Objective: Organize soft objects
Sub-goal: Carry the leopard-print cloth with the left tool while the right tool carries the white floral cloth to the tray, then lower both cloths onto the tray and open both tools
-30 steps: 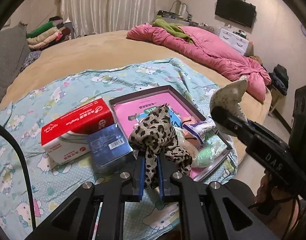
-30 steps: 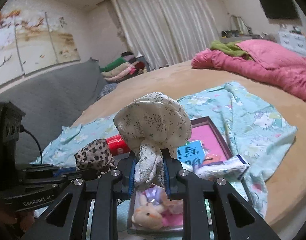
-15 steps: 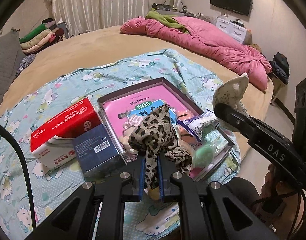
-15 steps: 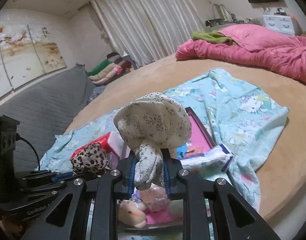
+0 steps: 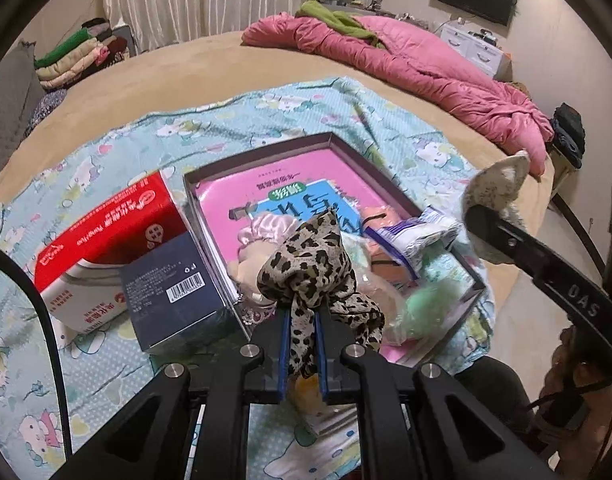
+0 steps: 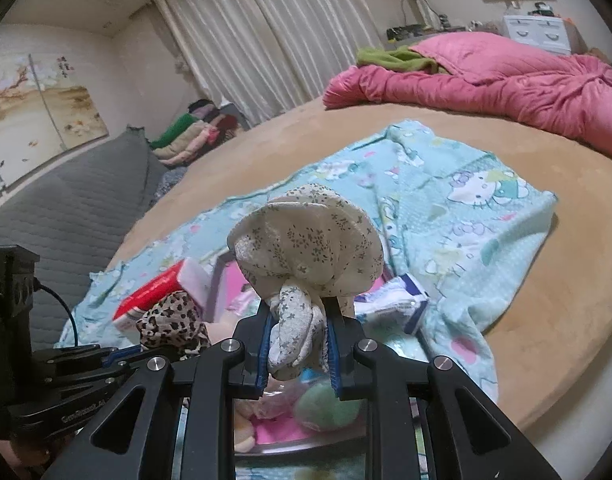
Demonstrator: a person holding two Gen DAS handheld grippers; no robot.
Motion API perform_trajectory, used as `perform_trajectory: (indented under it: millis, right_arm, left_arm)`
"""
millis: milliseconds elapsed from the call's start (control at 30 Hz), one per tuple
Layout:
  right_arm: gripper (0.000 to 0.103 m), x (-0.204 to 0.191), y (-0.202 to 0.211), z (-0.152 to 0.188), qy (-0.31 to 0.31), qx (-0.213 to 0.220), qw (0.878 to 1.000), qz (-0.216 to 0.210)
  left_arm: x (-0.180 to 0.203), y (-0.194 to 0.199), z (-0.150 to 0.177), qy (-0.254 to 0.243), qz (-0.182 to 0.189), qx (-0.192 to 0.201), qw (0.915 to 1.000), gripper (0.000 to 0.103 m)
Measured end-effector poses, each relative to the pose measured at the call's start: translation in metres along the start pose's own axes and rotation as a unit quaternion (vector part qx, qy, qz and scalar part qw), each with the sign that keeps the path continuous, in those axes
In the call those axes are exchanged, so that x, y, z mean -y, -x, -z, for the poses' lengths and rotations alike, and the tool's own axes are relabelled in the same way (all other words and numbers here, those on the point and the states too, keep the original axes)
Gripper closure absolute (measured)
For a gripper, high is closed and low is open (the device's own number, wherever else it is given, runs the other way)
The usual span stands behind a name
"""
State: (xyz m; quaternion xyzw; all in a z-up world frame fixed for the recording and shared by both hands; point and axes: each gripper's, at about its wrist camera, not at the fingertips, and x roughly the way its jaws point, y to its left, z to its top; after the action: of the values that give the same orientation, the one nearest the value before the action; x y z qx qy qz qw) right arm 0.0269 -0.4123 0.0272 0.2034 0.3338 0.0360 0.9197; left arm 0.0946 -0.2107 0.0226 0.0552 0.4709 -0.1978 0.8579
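My left gripper is shut on a leopard-print cloth, held just above the near end of a shallow pink-lined box. The same leopard-print cloth shows at the lower left in the right wrist view. My right gripper is shut on a cream floral cloth bunched into a puff, also over the box. That floral cloth appears at the right in the left wrist view. In the box lie a pink satin scrunchie, a green fluffy ball, a plush toy and a white-and-blue packet.
A red-and-white tissue box and a dark blue carton stand left of the box on a turquoise cartoon-print blanket. A pink quilt lies across the far side of the tan bed. Folded clothes are stacked at the back left.
Both grippers have sunk and moved closer to the box, which now looms larger beneath them. Each keeps its cloth held.
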Motion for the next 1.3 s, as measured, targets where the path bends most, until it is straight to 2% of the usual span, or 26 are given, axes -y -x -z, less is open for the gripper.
perform_trajectory:
  millis: [167, 433, 600, 733, 867, 1033, 1200, 1300]
  right_arm:
    - [0.08, 0.002, -0.016, 0.006, 0.01, -0.031, 0.999, 0.02]
    - [0.078, -0.01, -0.044, 0.014, 0.028, -0.069, 0.997, -0.007]
    - [0.075, -0.018, -0.068, 0.021, 0.047, -0.093, 0.995, -0.003]
    - [0.062, -0.021, -0.067, 0.021, 0.062, -0.083, 0.995, 0.002]
    - [0.06, -0.025, -0.061, 0.019, 0.068, -0.068, 0.995, -0.002]
    - [0.051, -0.027, -0.056, 0.019, 0.073, -0.06, 0.996, -0.006]
    - [0.049, -0.029, -0.053, 0.018, 0.074, -0.051, 0.996, -0.007]
    - [0.041, -0.033, -0.047, 0.016, 0.078, -0.034, 0.996, -0.012]
  left_arm:
    - [-0.004, -0.018, 0.0, 0.007, -0.003, -0.013, 0.9999, 0.092]
    - [-0.014, -0.039, -0.003, 0.02, -0.005, -0.023, 0.9995, 0.092]
    - [-0.021, -0.046, -0.003, 0.033, 0.002, -0.025, 0.9992, 0.092]
    - [-0.025, -0.047, -0.001, 0.041, 0.016, -0.025, 0.9987, 0.092]
    - [-0.026, -0.047, 0.0, 0.044, 0.02, -0.024, 0.9985, 0.091]
    - [-0.028, -0.043, 0.0, 0.048, 0.023, -0.018, 0.9984, 0.089]
    - [-0.028, -0.038, -0.001, 0.051, 0.024, -0.016, 0.9983, 0.088]
    - [-0.029, -0.035, -0.001, 0.052, 0.023, -0.015, 0.9983, 0.085]
